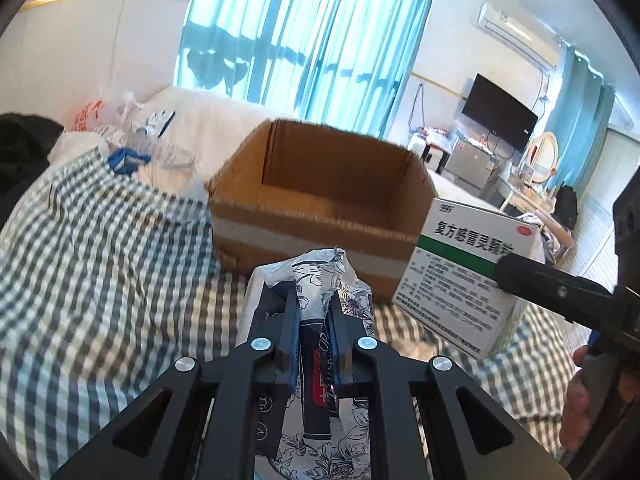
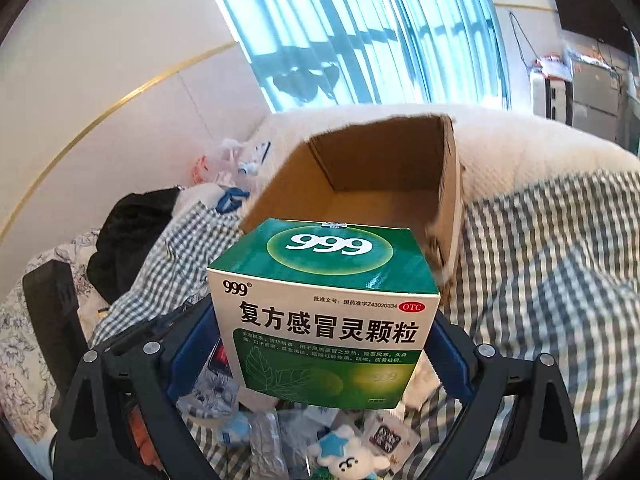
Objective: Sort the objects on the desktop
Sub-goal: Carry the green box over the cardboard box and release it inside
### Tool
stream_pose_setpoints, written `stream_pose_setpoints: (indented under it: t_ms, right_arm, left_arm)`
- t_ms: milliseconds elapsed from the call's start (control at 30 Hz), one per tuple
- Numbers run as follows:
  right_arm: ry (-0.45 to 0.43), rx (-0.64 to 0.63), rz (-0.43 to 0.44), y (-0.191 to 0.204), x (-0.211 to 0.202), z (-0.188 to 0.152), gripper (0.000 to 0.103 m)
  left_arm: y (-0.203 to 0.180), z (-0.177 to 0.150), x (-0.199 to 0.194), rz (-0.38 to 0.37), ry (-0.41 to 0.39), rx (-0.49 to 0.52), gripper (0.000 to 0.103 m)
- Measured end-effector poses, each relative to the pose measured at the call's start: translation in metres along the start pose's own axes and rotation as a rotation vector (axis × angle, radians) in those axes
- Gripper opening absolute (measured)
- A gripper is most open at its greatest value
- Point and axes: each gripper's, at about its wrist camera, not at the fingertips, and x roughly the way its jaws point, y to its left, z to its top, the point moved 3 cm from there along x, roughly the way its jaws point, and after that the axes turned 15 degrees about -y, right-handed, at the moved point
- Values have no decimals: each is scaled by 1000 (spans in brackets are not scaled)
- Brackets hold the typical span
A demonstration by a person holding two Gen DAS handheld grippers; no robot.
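Leftmost, a black garment [image 1: 24,140] and crumpled plastic bags [image 1: 120,120] are seen piled against the wall on a bed spread with a grey-and-white checked cover [image 1: 100,240]. Toward the middle, the left gripper [image 1: 312,312] is seen pinched nearly together on a floral-printed tissue packet [image 1: 320,276], whose crinkled top sticks up between the blue pads while the rest hangs below the jaws. Behind it, an open cardboard box [image 1: 320,184] with a strip of pale tape along its front is set on the checked cover, its inside bare as far as can be seen. Further right, a green-and-white 999 medicine carton [image 2: 324,304] is clamped between the widely spread jaws of the right gripper [image 2: 324,344], held above the bedding and just in front of the cardboard box. Under the carton, a clutter of small sachets and a white plush toy with a blue star [image 2: 348,452] is laid on the cover. At the far right of the left wrist view, a hand [image 1: 580,400] is seen on the handle.
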Motion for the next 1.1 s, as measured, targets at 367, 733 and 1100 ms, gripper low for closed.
stream_pose_setpoints:
  t_ms: [367,733,1100]
  right_arm:
    - [-50,-31,-31,-2,32,47,94]
    - [-50,-32,-112,-36,114,87,94]
    - [4,-34,-234,-84,197,91,94]
  left_arm:
    - [-5,69,38,26,-111,72,12]
    - [-4,111,114,15,-108,70,12]
    - [11,115,223,35,-18,33,12]
